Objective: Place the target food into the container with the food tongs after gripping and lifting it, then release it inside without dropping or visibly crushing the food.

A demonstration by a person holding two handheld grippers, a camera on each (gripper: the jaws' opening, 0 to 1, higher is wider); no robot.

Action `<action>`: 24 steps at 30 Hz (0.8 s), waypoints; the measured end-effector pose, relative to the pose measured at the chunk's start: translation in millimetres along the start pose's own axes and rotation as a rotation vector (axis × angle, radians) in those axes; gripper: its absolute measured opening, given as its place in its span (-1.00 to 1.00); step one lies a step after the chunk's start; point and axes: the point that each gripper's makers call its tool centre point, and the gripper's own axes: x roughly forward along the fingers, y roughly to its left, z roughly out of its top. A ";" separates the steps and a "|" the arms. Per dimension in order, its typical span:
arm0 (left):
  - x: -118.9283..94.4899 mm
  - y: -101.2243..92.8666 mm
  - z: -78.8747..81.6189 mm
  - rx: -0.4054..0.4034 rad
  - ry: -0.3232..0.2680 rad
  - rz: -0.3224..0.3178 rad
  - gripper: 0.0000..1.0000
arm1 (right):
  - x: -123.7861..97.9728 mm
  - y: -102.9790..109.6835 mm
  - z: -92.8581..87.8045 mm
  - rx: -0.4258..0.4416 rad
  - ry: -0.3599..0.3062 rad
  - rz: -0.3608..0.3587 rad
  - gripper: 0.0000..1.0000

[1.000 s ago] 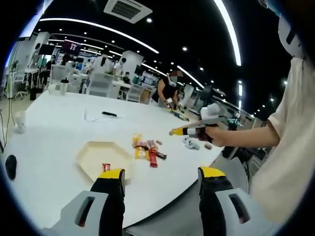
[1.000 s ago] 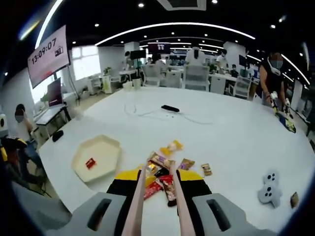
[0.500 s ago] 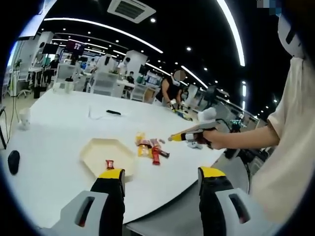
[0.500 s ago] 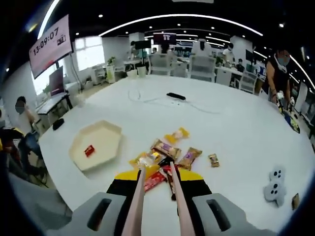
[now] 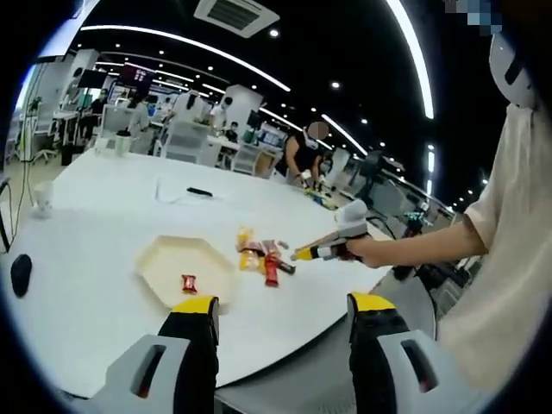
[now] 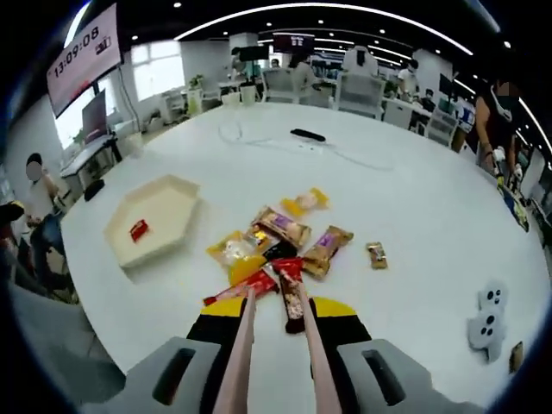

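On the white counter (image 6: 414, 198) lies a pile of snack packets (image 6: 276, 250), with a cream hexagonal tray (image 6: 151, 220) well apart holding one red packet (image 6: 138, 229). Right tool (image 6: 276, 315) clamps food tongs (image 6: 246, 362) over the pile; left tool (image 5: 280, 323) gapes empty

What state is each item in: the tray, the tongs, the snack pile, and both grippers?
Hexagonal tray: holds one small red packet.
Food tongs: slightly open, tips at the pile, gripping nothing yet.
Snack pile: loose on the white table, outside the tray.
Right gripper: shut on the food tongs.
Left gripper: open, empty.
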 end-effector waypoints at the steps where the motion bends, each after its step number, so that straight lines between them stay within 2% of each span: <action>1: 0.7 -0.9 -2.6 0.000 0.008 -0.002 0.20 | 1.3 0.0 -0.4 -0.001 -0.001 0.003 -0.45; 3: 1.2 -0.1 -7.6 -0.009 0.016 -0.003 0.21 | 5.0 2.5 -1.5 0.013 -0.002 0.029 -0.45; 7: 2.5 1.6 -13.8 -0.018 0.029 0.001 0.21 | 11.1 2.0 -8.3 -0.001 0.026 0.028 -0.45; 16: 4.2 6.8 -10.8 -0.020 0.026 0.014 0.22 | 20.6 -6.4 -16.3 -0.006 0.064 0.016 -0.46; 24: 3.5 9.4 -16.2 -0.026 0.045 0.015 0.22 | 30.1 -12.4 -17.2 -0.010 0.071 0.004 -0.46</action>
